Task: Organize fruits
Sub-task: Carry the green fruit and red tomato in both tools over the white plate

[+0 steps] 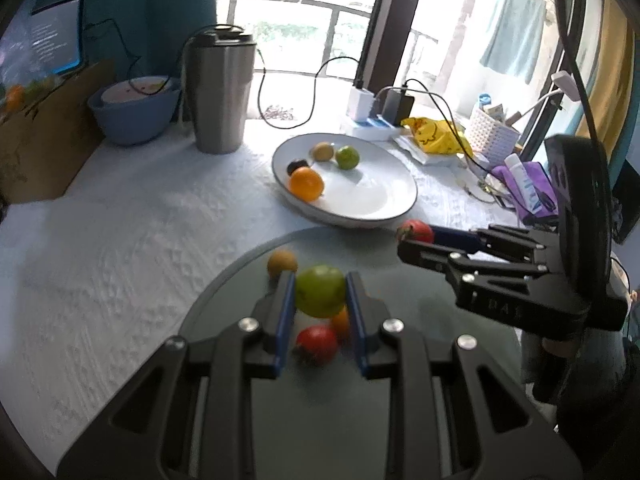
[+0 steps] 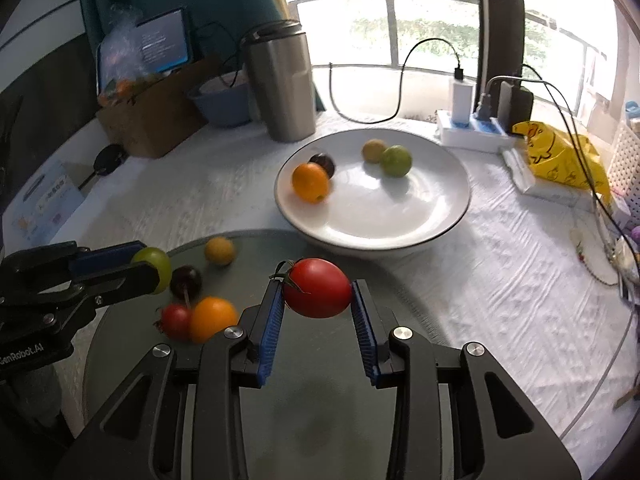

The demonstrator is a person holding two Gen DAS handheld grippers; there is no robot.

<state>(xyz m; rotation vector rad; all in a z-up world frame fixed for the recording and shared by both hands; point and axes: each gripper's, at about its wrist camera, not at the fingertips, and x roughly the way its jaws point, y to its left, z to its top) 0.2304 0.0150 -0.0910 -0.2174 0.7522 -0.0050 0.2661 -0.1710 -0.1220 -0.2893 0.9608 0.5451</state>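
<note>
Left gripper [image 1: 320, 292]: its two blue pads pinch a green apple [image 1: 320, 290] from both sides. The apple is lifted above the grey round board [image 1: 400, 360].
Right gripper [image 2: 318, 292]: it squeezes a red tomato [image 2: 317, 287] between its blue pads. The tomato has a small green stem on its left side and is held up over the far edge of the board.
Grey round board: it lies on the table [image 1: 132, 240], close to us, just in front of the white plate [image 2: 400, 216].
Fruit left on the board: a small yellow-brown fruit [image 2: 219, 251] near the far edge, a dark plum [image 2: 186, 280] with a thin stem, a small tomato [image 2: 175, 320] and an orange fruit [image 2: 212, 318]. The small tomato and the orange fruit touch each other.
White plate: it is big and round with a dark rim. It sits on the table behind the board.
Fruit on the plate: an orange [image 2: 310, 181] on the left with a dark fruit [image 2: 324, 163] right behind it. A brownish fruit [image 2: 374, 151] and a green fruit [image 2: 396, 161] sit side by side near the back.
Table: it has a white bumpy cloth on it.
Other things: a tall metal cup [image 1: 220, 92] stands behind the plate. A blue bowl [image 1: 132, 114] is to the left of the cup. A white power strip [image 2: 476, 136] with plugs and a yellow bag [image 2: 560, 156] are to the right of the plate.
</note>
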